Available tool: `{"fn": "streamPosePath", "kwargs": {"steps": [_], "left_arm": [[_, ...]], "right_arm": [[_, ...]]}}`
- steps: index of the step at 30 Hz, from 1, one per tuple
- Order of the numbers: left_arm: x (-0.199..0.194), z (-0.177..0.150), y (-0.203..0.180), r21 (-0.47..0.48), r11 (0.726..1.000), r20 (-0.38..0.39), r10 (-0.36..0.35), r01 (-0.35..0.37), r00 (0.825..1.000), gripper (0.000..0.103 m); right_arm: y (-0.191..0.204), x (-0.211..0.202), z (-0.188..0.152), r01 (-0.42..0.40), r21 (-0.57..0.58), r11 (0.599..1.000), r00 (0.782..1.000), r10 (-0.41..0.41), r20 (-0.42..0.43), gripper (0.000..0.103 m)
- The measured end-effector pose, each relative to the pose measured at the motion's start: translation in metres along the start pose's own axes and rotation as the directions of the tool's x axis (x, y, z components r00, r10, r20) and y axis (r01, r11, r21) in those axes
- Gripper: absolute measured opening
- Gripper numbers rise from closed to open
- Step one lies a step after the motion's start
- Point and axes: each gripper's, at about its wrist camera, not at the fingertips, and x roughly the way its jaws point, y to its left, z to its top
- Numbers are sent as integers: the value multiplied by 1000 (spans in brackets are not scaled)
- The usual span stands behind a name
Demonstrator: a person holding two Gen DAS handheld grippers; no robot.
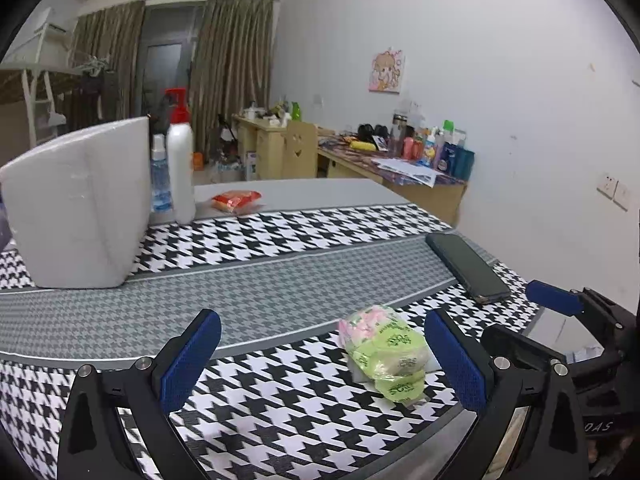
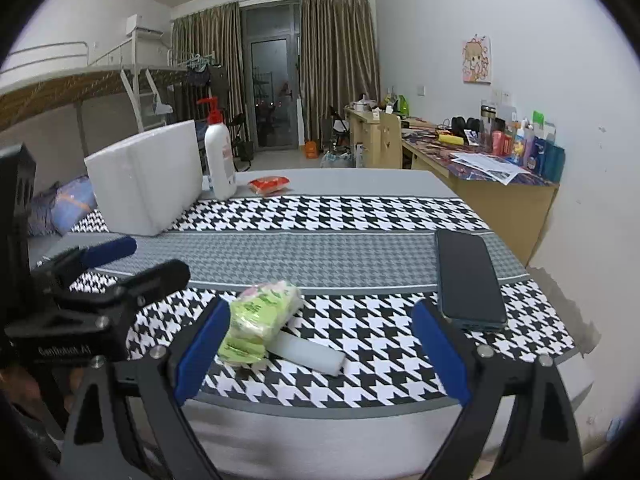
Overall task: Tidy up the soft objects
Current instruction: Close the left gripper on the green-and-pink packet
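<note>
A green and pink tissue pack (image 1: 384, 350) lies on the houndstooth cloth (image 1: 280, 400), partly on a flat white foam piece (image 2: 308, 350); the pack also shows in the right wrist view (image 2: 260, 318). My left gripper (image 1: 320, 360) is open and empty, the pack just inside its right finger. My right gripper (image 2: 320, 344) is open and empty, the pack by its left finger. A red packet (image 1: 237, 201) lies far back on the grey table; it also shows in the right wrist view (image 2: 269, 185). A white foam box (image 1: 80, 204) stands at the back left.
A dark phone (image 2: 468, 280) lies on the cloth at the right, near the table edge. A white pump bottle (image 2: 218, 158) and a small blue bottle (image 1: 159, 176) stand behind the foam box. A cluttered desk (image 2: 500, 172) lines the right wall.
</note>
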Motion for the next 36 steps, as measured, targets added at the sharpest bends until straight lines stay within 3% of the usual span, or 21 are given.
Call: {"fn": "streamPosePath", "kwargs": {"steps": [15,21,27,30,34,36], "left_arm": [[37,1,-23,30,1000,-100,-7,10,995,99],[51,-3,-29,34,999,-155,-25,30,988,90],[65,-11,-33,40,998,-217,-31,41,976,73],[68,-14,-38,58,997,-226,-36,50,974,70],[69,-16,-40,64,996,-236,-50,67,971,51],[69,-16,-41,67,996,-231,-40,57,972,48]], "right_arm": [[-20,9,-13,24,23,999,998,-22,-55,95],[-23,10,-15,26,30,999,998,-24,-58,95],[-27,13,-15,15,55,998,998,-12,-66,95],[-27,15,-16,20,53,998,997,-16,-72,95],[-31,17,-15,13,67,998,997,-8,-77,95],[-31,18,-15,14,69,998,997,-9,-79,95]]}}
